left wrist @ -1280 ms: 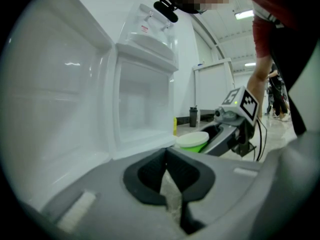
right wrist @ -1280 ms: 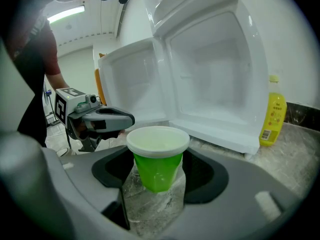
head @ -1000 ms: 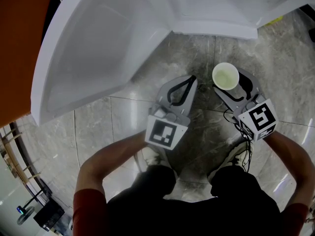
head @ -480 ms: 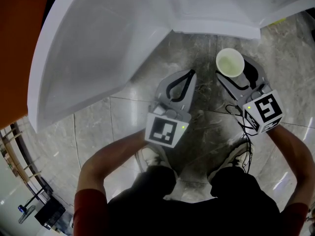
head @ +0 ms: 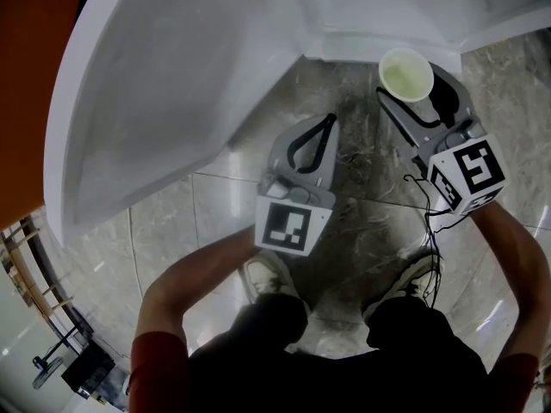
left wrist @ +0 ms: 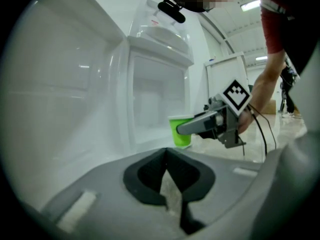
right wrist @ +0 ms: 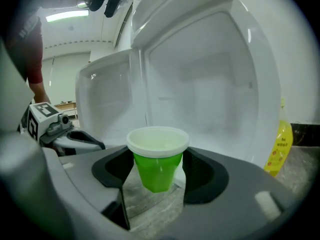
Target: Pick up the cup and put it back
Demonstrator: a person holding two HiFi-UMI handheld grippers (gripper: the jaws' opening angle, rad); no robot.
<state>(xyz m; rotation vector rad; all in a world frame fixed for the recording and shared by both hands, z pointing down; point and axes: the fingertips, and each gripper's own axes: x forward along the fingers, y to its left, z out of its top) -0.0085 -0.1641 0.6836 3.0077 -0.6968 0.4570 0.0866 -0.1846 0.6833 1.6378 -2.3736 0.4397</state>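
A green cup (head: 406, 74) with a white rim hangs above the floor at the lower edge of the open white fridge (head: 379, 24). My right gripper (head: 411, 84) is shut on it, one jaw on each side of the cup's wall (right wrist: 157, 166). The right gripper view looks over the cup into the bare white fridge compartment (right wrist: 200, 89). The left gripper (head: 317, 132) hovers lower left of the cup, shut, with nothing in it. In the left gripper view its jaws (left wrist: 166, 151) meet at the tips, and the cup (left wrist: 180, 133) and the right gripper (left wrist: 200, 125) show beyond them.
The fridge's open white door (head: 164, 93) spreads across the left. A yellow bottle (right wrist: 279, 144) stands by the fridge at the right. The person's shoes (head: 267, 274) rest on the grey marble floor (head: 362, 222) below the grippers.
The right gripper has carried the cup up the picture, closer to the fridge's lower edge. The left gripper has moved slightly the same way.
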